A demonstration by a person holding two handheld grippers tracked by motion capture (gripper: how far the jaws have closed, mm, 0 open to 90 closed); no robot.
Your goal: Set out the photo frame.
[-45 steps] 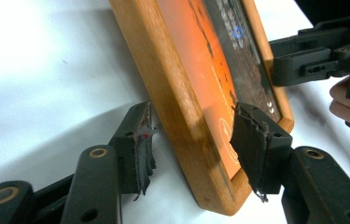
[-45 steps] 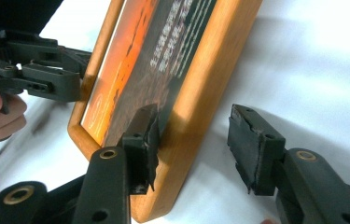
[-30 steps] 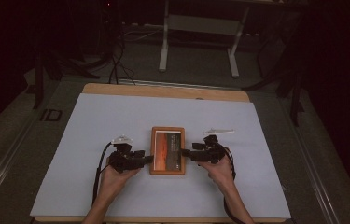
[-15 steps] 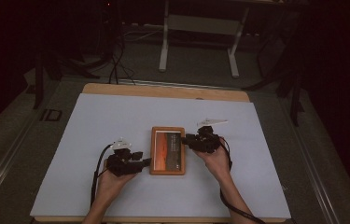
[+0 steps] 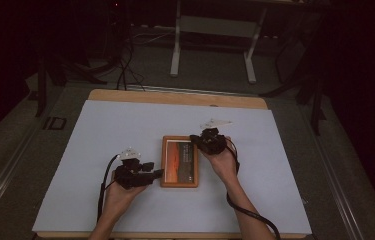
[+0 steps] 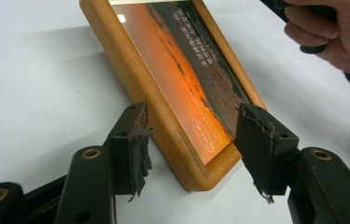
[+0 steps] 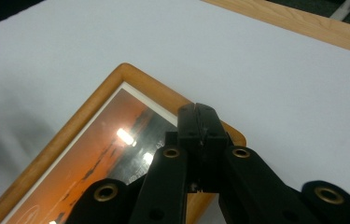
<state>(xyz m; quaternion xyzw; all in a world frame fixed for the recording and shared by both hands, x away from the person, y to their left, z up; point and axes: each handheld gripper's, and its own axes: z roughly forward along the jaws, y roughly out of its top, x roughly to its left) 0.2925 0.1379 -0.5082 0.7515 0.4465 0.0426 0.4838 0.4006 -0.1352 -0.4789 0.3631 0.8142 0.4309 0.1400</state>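
Note:
A wooden picture frame (image 5: 179,161) with an orange sunset print lies flat on the white table cover (image 5: 100,130). My left gripper (image 5: 157,173) is open at the frame's near left corner. In the left gripper view that corner of the frame (image 6: 163,93) sits between the spread jaws of the left gripper (image 6: 191,140), and neither pad touches it. My right gripper (image 5: 195,138) is shut over the frame's far right corner. In the right gripper view the right gripper (image 7: 202,119) has its tips pressed together above the frame's (image 7: 93,116) wooden rim, with nothing seen between them.
The wooden table edge (image 5: 175,97) runs along the far side of the cover. Beyond it, metal stand legs (image 5: 176,45) and cables (image 5: 122,70) stand on the dark floor. Open white cover lies left, right and ahead of the frame.
My right gripper has moved from the frame's right edge forward to its far right corner. The left gripper has shifted slightly toward the near left corner. The frame has not moved.

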